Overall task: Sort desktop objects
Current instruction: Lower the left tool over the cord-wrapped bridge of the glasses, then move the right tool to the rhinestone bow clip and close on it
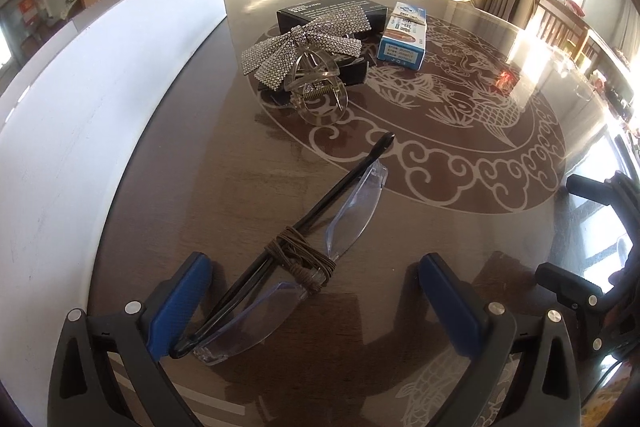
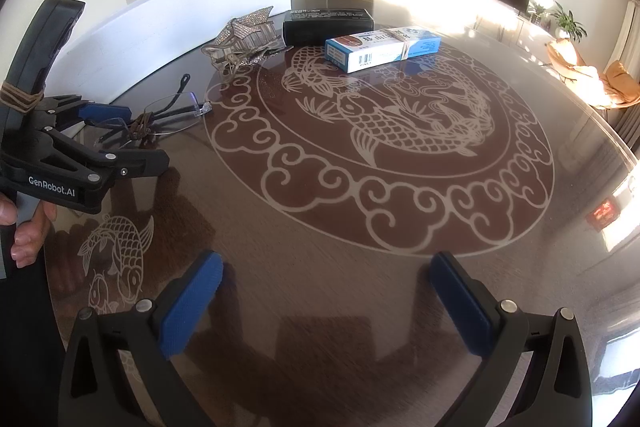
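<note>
Folded rimless glasses (image 1: pixel 348 219) with black arms and a brown cord wound round the middle lie on the dark patterned table (image 1: pixel 460 235). My left gripper (image 1: pixel 315 279) is open around them, with its left blue pad (image 1: pixel 180 303) close to their near end. In the right wrist view the glasses (image 2: pixel 176 109) lie just ahead of the left gripper (image 2: pixel 148 137), which a hand (image 2: pixel 28 235) holds. My right gripper (image 2: pixel 328 267) is open over bare table, holding nothing. In the left wrist view the right gripper (image 1: pixel 568 231) shows at the right edge.
A clear hair clip with a rhinestone bow (image 1: pixel 308 59) lies beyond the glasses. Behind it stand a black box (image 1: pixel 332 9) and a blue-and-white carton (image 1: pixel 404 31). A white panel (image 1: pixel 80 107) runs along the table's left side. Chairs and a television stand in the room behind.
</note>
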Available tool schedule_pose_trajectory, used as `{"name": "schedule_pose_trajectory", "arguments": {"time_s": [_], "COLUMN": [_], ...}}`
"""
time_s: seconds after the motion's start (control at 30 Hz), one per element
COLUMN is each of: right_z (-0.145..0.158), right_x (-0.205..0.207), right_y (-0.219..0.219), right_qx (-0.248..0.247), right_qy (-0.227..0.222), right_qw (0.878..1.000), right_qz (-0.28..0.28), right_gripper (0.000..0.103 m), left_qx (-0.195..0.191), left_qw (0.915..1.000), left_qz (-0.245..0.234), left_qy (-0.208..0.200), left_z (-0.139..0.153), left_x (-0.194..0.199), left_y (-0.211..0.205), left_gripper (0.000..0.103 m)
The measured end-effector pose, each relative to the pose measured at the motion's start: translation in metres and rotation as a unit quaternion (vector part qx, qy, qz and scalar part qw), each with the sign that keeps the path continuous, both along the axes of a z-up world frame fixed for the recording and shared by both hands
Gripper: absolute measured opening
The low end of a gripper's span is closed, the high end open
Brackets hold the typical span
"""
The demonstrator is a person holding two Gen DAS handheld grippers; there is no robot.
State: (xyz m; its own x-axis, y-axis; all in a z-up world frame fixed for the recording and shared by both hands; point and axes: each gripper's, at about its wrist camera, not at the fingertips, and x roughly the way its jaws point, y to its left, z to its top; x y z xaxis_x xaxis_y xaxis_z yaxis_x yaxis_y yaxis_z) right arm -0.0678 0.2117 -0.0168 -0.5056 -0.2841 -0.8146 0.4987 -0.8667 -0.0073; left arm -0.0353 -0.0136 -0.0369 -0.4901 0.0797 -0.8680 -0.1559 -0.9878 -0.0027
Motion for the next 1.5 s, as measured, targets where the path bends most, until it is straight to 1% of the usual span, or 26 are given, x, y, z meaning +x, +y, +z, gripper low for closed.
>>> {"name": "schedule_pose_trajectory", "arguments": {"time_s": [0.37, 0.8, 0.83, 0.97, 1.03, 1.5], "right_z": [0.0, 0.0, 0.0, 0.0, 0.0, -0.001], "right_x": [0.0, 0.0, 0.0, 0.0, 0.0, -0.001], "right_y": [0.0, 0.0, 0.0, 0.0, 0.0, -0.001], "right_qx": [0.0, 0.0, 0.0, 0.0, 0.0, 0.001], "right_qy": [0.0, 0.0, 0.0, 0.0, 0.0, 0.0], "right_qw": [1.0, 1.0, 1.0, 1.0, 1.0, 1.0], "right_qz": [0.0, 0.0, 0.0, 0.0, 0.0, 0.0], "right_gripper": [0.103, 0.103, 0.103, 0.103, 0.103, 0.103], "left_qx": [0.001, 0.002, 0.001, 0.002, 0.001, -0.002], "left_qw": [0.9997, 0.9995, 0.9994, 0.9965, 0.995, 0.9943], "left_qz": [0.019, 0.025, 0.03, 0.081, 0.098, 0.104], "left_qy": [0.015, 0.017, 0.018, 0.02, 0.02, 0.026], "left_z": [-0.002, -0.004, -0.004, -0.005, -0.005, -0.008], "left_x": [-0.004, -0.006, -0.006, -0.01, -0.01, -0.014], "left_y": [0.004, 0.006, 0.005, -0.009, -0.016, -0.012], "left_gripper": [0.103, 0.103, 0.103, 0.103, 0.103, 0.103]}}
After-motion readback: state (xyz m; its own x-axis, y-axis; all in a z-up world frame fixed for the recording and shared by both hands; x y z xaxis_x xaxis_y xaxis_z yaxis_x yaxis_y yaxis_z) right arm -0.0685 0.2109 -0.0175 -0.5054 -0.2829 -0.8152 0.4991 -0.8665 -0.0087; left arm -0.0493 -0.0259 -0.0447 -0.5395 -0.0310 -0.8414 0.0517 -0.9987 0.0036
